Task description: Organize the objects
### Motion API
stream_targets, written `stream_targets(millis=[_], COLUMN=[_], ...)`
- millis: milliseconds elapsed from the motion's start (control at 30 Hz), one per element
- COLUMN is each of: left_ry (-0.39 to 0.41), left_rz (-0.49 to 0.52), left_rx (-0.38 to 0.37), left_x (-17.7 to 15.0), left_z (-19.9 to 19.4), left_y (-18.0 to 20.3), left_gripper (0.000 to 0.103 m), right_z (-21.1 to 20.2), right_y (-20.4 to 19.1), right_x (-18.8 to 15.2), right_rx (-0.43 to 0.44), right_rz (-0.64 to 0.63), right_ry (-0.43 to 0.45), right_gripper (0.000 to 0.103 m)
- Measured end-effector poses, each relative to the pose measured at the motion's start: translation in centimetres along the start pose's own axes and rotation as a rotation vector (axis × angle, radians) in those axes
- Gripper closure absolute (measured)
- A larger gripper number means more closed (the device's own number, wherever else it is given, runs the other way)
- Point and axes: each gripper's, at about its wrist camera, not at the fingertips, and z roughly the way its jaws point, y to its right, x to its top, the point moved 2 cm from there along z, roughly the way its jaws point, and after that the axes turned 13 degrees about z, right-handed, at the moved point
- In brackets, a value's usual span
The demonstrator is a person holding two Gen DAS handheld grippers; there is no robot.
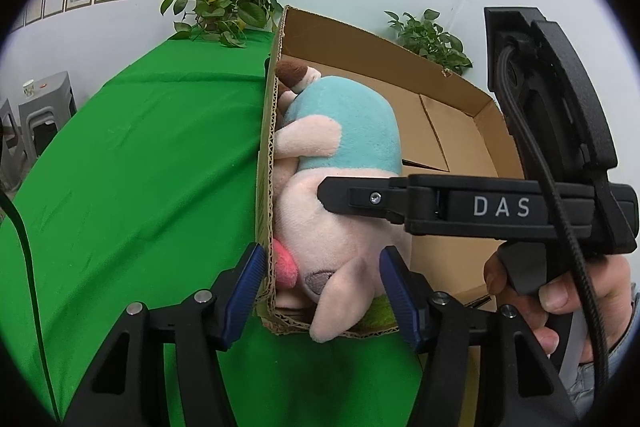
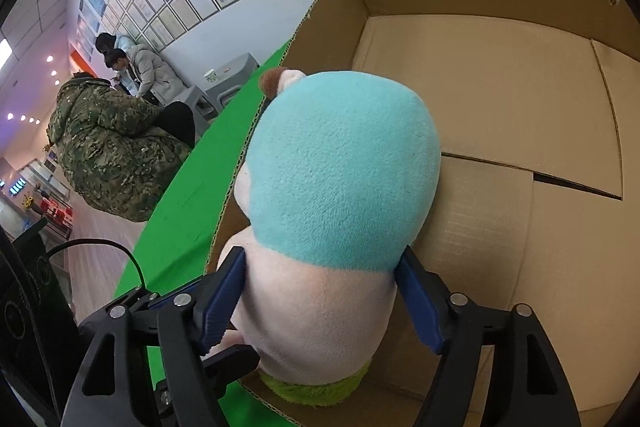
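Note:
A pink plush pig in a light blue shirt lies inside an open cardboard box on the green tablecloth, against the box's left wall. My right gripper is shut on the pig's pink head, with both blue pads against it. The right gripper's black finger shows in the left wrist view across the pig. My left gripper is open and straddles the box's near left corner, with the pig's snout and ear between its pads. The box floor beside the pig is bare.
The green tablecloth spreads to the left of the box. Two potted plants stand at the back against the white wall. Grey stools and several people are off the table's left side. A black cable hangs at the left.

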Motion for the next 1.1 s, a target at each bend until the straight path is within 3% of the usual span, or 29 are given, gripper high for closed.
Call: stream_targets(millis=[200, 300, 367, 500, 833, 1100], left_ry=[-0.004, 0.015, 0.054, 0.106, 0.079, 0.05], left_rz=[0.005, 0.027, 0.052, 0.09, 0.076, 0.089], left_rx=[0.026, 0.077, 0.121, 0.191, 0.187, 0.168], left_x=[-0.5, -0.4, -0.2, 0.1, -0.6, -1.0], left_z=[-0.5, -1.6, -2.9, -4.7, -4.8, -4.2], left_y=[0.0, 0.3, 0.8, 1.7, 3.7, 5.9], left_gripper=[0.048, 0.048, 0.048, 0.042, 0.042, 0.042], right_z=[-2.3, -5.5, -8.2, -12.1, -19.0, -21.2], right_y=[1.5, 1.9, 2.4, 3.7, 6.4, 8.9], right_x=[-0.2, -0.8, -1.9, -4.4, -12.3, -15.7], right_rx=[0.065, 0.074, 0.046, -0.015, -0.033, -0.011], right_rz=[0.044, 0.031, 0.02, 0.019, 0.008, 0.002], right_ry=[0.012, 0.091, 0.163, 0.224, 0.278, 0.276], right_gripper=[0.021, 0.0, 0.0, 0.0, 0.0, 0.0])
